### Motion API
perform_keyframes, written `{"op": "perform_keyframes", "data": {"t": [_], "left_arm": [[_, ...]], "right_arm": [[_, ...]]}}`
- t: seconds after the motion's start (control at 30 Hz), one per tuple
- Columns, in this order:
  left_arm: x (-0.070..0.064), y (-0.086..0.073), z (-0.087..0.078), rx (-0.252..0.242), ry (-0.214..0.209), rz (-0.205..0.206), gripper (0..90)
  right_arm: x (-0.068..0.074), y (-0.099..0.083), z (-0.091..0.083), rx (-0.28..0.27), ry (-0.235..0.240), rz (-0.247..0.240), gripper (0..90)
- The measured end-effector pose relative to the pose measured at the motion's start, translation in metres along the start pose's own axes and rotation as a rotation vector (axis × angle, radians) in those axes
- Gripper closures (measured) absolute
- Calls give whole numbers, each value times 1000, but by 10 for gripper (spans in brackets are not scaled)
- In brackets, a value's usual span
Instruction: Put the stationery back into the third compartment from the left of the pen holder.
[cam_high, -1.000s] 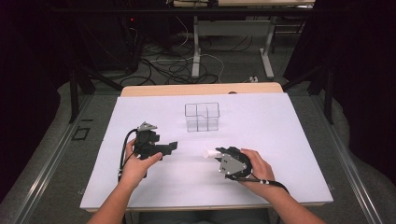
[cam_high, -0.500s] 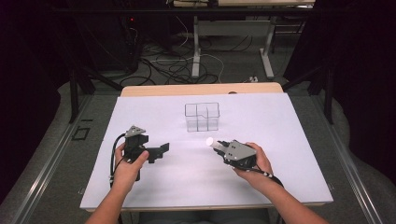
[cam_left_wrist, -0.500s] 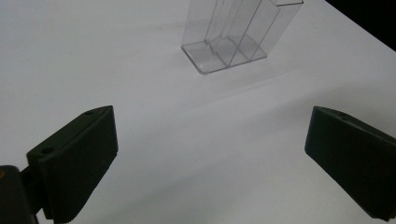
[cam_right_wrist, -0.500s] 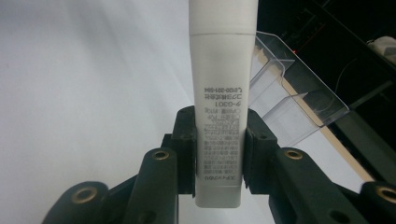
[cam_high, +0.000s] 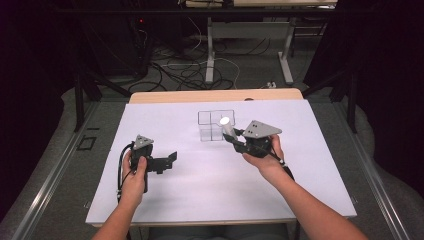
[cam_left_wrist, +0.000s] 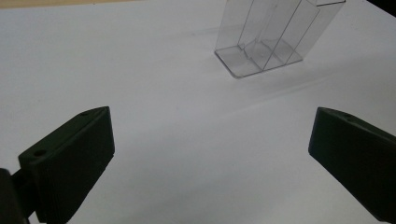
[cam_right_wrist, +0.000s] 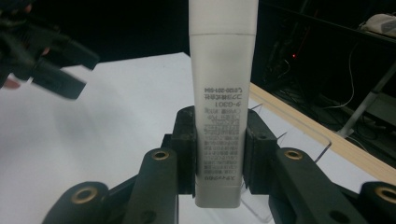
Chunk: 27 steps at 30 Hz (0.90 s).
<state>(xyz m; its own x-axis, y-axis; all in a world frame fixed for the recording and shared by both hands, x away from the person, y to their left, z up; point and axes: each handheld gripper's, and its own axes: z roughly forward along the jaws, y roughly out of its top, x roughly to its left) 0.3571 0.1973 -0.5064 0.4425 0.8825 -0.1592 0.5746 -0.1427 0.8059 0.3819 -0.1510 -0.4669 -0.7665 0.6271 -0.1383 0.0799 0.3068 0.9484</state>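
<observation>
White, printed tube (cam_right_wrist: 222, 116) clamped upright by right gripper (cam_right_wrist: 219, 154).

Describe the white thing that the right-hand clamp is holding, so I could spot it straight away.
On the white table, look just right of the clear divided box. The right gripper clamps a white tube, its capped end raised over the box. It alone bears small printed text.

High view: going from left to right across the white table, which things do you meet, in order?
Left tool, open, held low over the table → clear divided box → white tube, by the box's right edge → right tool shut on that tube.
</observation>
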Motion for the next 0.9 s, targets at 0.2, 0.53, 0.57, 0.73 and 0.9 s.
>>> {"op": "perform_keyframes", "data": {"t": [0.2, 0.53, 0.57, 0.73, 0.9], "left_arm": [[0, -2, 3, -2, -5, -2, 4], [-3, -3, 6, 10, -12, 10, 4], [-3, -3, 6, 8, -12, 11, 3], [-3, -3, 7, 7, -13, 9, 4], [-2, -4, 7, 17, -14, 9, 4]], "right_arm": [[-17, 8, 10, -5, -22, 83, 707], [-35, 16, 29, -15, -55, 158, 707], [-36, 17, 31, -14, -58, 160, 707], [-45, 17, 40, 5, -85, 164, 706], [-52, 14, 51, 9, -114, 183, 707]]}}
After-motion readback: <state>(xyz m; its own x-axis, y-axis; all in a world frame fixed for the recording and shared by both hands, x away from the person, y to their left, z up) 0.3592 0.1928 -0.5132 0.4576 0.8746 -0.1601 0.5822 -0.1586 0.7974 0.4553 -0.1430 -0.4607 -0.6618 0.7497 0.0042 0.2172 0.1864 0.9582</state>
